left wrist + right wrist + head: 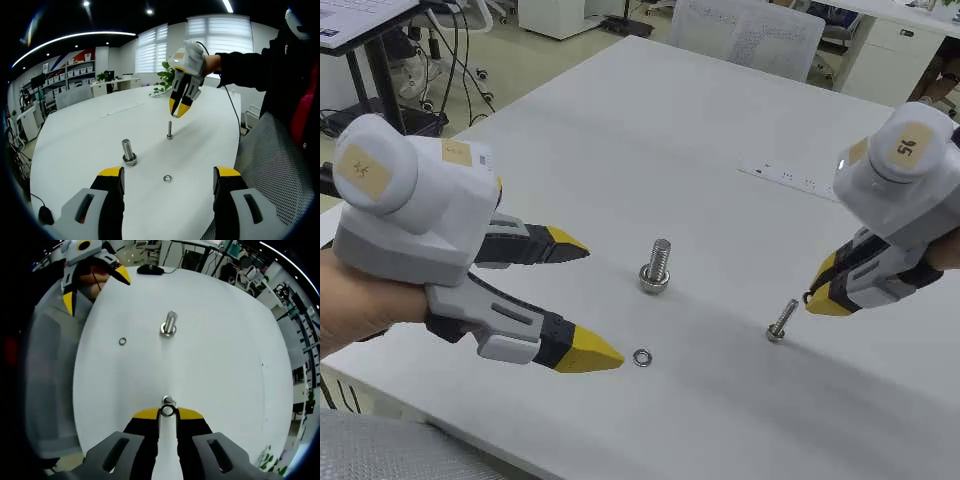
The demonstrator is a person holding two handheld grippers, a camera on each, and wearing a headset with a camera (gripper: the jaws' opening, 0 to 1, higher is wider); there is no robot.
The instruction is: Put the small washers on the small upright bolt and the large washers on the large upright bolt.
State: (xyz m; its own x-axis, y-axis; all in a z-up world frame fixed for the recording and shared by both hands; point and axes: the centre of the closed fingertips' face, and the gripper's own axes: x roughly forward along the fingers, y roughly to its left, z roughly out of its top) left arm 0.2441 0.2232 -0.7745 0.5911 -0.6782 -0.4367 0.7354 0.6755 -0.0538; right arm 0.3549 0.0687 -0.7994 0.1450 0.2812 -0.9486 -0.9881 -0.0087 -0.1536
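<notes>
One small washer (167,411) is pinched in my right claw (817,298), right of frame, at the small bolt (781,320) tip, ready to drop on; my left claw (602,302) gapes wide beside a loose washer (642,357).

white left gripper (601,301), yellow tips (590,350), black sleeve (245,62)

The tabletop (720,130) was mostly bare, with wide room to pass on every side. Only two things stood up from it: the large bolt (656,265) in the middle and the small bolt (781,320) to its right, with free surface between them. Above the large bolt nothing blocked. Just above the small bolt hung the right claw (817,292), pinching a small washer (167,411). The loose washer (642,357) lay flat near the left claw (602,300), whose jaws were spread wide. A white strip (785,175) lay well apart behind.
</notes>
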